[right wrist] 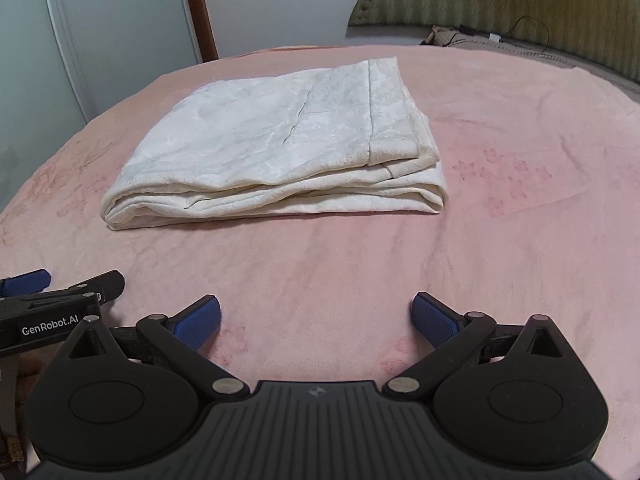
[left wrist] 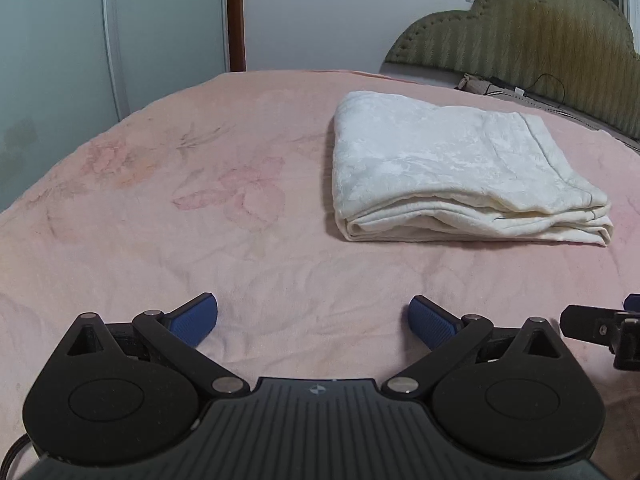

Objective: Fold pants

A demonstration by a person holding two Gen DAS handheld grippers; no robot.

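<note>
Pink bedspread (right wrist: pixel 500 240) lay flat under the cream pants (right wrist: pixel 276 152), stacked in a finished-looking fold; left gripper (left wrist: pixel 313 322) and right gripper (right wrist: pixel 316 322) hung wide open, empty, well clear.

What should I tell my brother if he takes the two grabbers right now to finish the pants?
Left gripper: open, holding nothing, low over the pink bed cover.
Right gripper: open, holding nothing, beside the left one.
The cream pants lie on the bed ahead of both grippers, already folded into a flat stack of layers; nothing touches them.
Done: the folding looks finished.
Left: maybe straighten the slightly uneven top edge near the right end, otherwise nothing obvious.
</note>
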